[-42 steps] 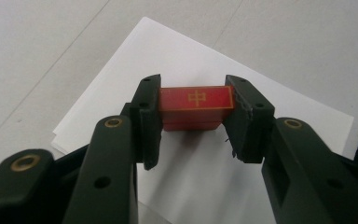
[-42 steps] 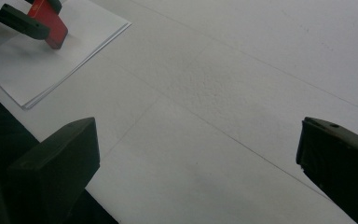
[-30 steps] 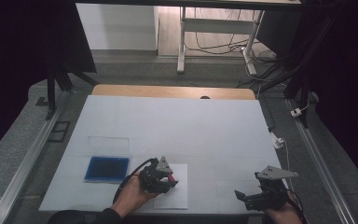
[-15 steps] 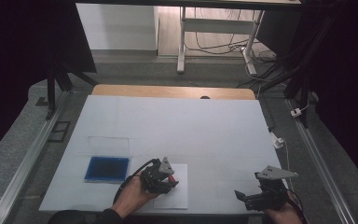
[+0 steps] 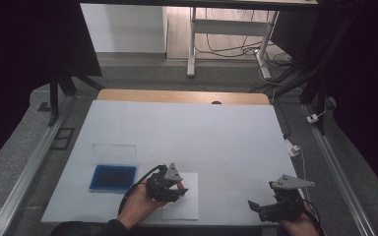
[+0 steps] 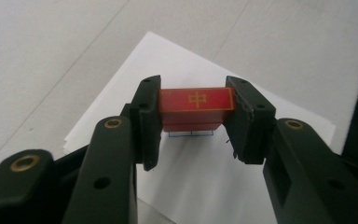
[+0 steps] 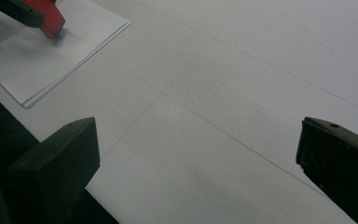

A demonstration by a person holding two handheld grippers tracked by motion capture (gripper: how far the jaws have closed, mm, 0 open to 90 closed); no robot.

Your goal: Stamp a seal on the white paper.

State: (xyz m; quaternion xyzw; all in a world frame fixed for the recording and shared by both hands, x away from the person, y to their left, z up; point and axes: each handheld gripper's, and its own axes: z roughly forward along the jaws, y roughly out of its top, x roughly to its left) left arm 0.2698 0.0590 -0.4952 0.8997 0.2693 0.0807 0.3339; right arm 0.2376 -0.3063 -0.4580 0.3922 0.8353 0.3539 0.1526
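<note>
The table (image 5: 187, 132) carries a paper stack (image 6: 205, 177) near its front edge. The left tongs (image 6: 193, 116) grasp a red stamp (image 6: 196, 100), marked "中" in gold, upon the paper. The right tongs (image 7: 196, 158) rest released, well apart.

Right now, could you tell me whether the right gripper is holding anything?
No, the right gripper has its fingers wide apart over the bare table.

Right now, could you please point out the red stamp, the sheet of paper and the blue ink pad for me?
Red stamp (image 6: 196, 99): left gripper view, its top face.
Sheet of paper (image 5: 183, 206): high view, bare lower part.
Blue ink pad (image 5: 113, 177): high view, centre of pad.
</note>
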